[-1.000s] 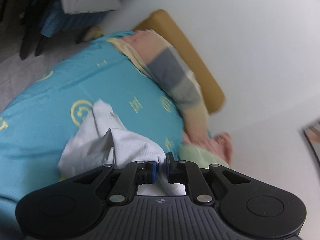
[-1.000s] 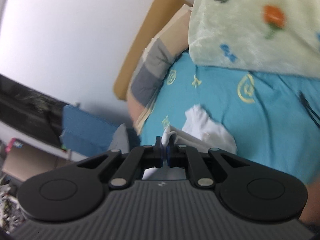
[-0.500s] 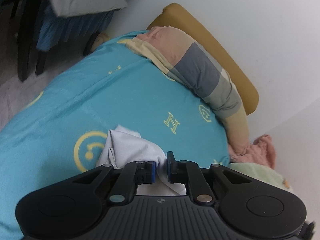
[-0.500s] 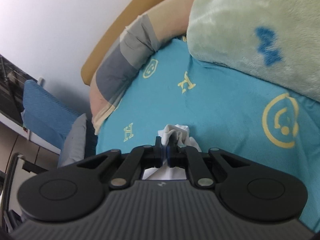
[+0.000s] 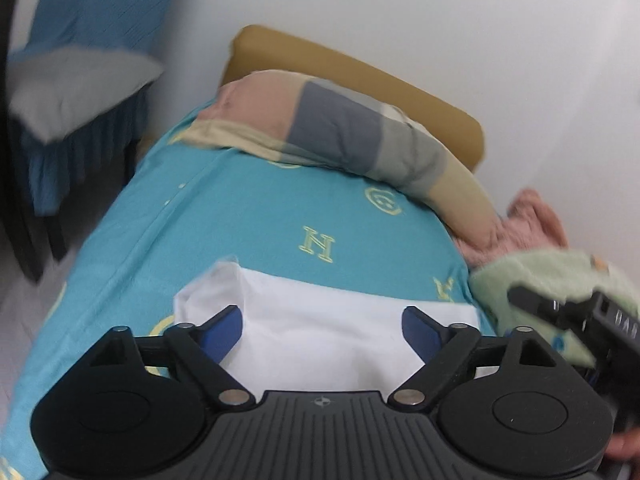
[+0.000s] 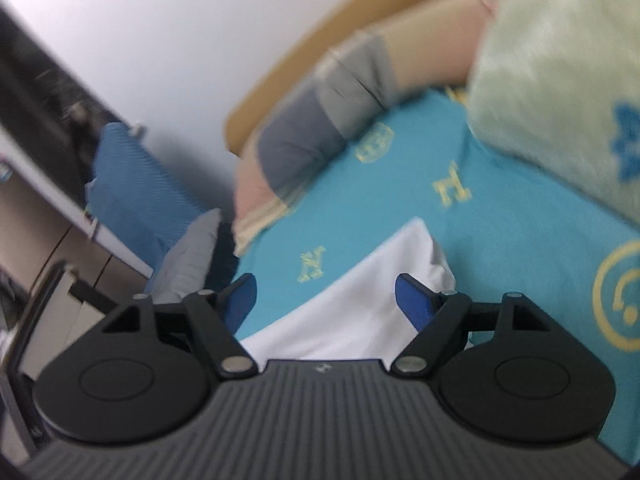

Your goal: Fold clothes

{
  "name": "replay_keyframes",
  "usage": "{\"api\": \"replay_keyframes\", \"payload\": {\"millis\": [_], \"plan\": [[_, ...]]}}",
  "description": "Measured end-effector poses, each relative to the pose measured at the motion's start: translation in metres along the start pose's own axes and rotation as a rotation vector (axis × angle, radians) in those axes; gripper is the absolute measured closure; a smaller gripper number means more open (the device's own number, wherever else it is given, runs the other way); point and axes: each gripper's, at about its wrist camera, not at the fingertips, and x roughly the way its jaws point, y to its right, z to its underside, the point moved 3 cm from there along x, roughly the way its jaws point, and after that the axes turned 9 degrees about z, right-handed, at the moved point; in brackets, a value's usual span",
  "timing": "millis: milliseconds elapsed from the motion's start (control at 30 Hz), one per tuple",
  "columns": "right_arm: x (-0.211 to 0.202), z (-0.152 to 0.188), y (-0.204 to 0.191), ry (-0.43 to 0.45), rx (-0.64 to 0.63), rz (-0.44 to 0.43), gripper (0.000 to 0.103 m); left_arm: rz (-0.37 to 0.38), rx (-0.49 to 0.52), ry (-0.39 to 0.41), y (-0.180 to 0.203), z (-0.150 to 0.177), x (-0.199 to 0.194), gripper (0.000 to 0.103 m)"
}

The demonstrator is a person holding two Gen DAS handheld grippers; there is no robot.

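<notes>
- L gripper [image 5: 322, 326]: I see both blue pads [image 5: 224, 330] spread wide, nothing between them but air; white garment [image 5: 320, 332] lies under the gap, not pinched.
- L pose: pointing fwd and down over the bed, toward the headboard [image 5: 360, 76]; body of the tool sits low, near the cloth.
- R gripper [image 6: 326, 300]: jaws also wide apart, blue pads [image 6: 414, 304] clear of the fabric; white garment [image 6: 360, 308] lies beneath it, loose.
- R pose: angled down across the bed, aimed toward the pillow end; view is tilted, so the tool looks rolled to one side.
- Garment: spread fairly flat on the teal sheet [image 5: 248, 216], far edge running straight across in L view, one corner sticking up a bit at the left; w/ a small fold or sleeve poking out at the far tip in R view.
- In L view, R tool's black body [image 5: 580, 320] shows at the right edge, just beside the garment's right end; a bit of a hand [image 5: 624, 444] at the lower right corner.
- Striped pillow [image 5: 352, 136] lies along the headboard, well apart from the garment.
- Pale green fleece blanket [image 6: 560, 80] sits on the bed's right side, near the garment, contact not clear.
- Both views blurred some.
</notes>
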Motion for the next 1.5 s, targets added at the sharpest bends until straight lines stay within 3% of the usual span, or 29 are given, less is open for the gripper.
{"api": "replay_keyframes", "payload": {"millis": [33, 167, 267, 467, 633, 733, 867, 967, 1133, 1200, 1267, 1400, 1500], "plan": [[-0.003, 0.002, -0.004, 0.015, -0.041, 0.007, 0.025, -0.012, 0.023, -0.015, 0.003, 0.003, 0.001, 0.013], [0.017, 0.012, -0.013, -0.041, -0.195, 0.079, 0.052, -0.063, 0.106, -0.088, 0.009, 0.016, 0.012, 0.013], [0.051, 0.027, -0.007, -0.091, -0.275, 0.191, 0.065, -0.106, 0.121, -0.166, 0.002, 0.026, 0.030, 0.013], [0.062, 0.044, -0.010, -0.094, -0.392, 0.249, 0.068, -0.131, 0.117, -0.172, -0.003, 0.034, 0.029, 0.012], [0.027, 0.044, -0.028, -0.079, -0.405, 0.235, 0.065, -0.156, 0.165, -0.157, 0.002, 0.044, 0.005, 0.012], [0.003, 0.051, -0.035, -0.085, -0.423, 0.232, 0.065, -0.186, 0.136, -0.170, 0.000, 0.049, -0.008, 0.012], [-0.006, 0.069, -0.027, -0.156, -0.406, 0.252, 0.068, -0.188, 0.103, -0.178, 0.001, 0.052, -0.019, 0.012], [-0.015, 0.071, -0.027, -0.147, -0.390, 0.267, 0.068, -0.189, 0.079, -0.185, 0.001, 0.054, -0.026, 0.012], [-0.051, 0.060, -0.033, -0.092, -0.269, 0.228, 0.064, -0.130, 0.049, -0.151, 0.014, 0.055, -0.061, 0.012], [-0.067, 0.057, -0.031, -0.090, -0.181, 0.190, 0.051, -0.078, 0.003, -0.130, 0.018, 0.058, -0.078, 0.010], [-0.073, 0.060, -0.024, -0.114, -0.081, 0.163, 0.022, -0.014, -0.068, -0.114, 0.019, 0.062, -0.093, 0.010], [-0.066, 0.075, 0.000, -0.202, 0.137, 0.125, 0.018, 0.156, -0.251, -0.132, 0.010, 0.069, -0.097, 0.006], [-0.061, 0.085, 0.018, -0.268, 0.300, 0.096, 0.017, 0.206, -0.405, -0.217, -0.006, 0.079, -0.075, 0.006]]}}
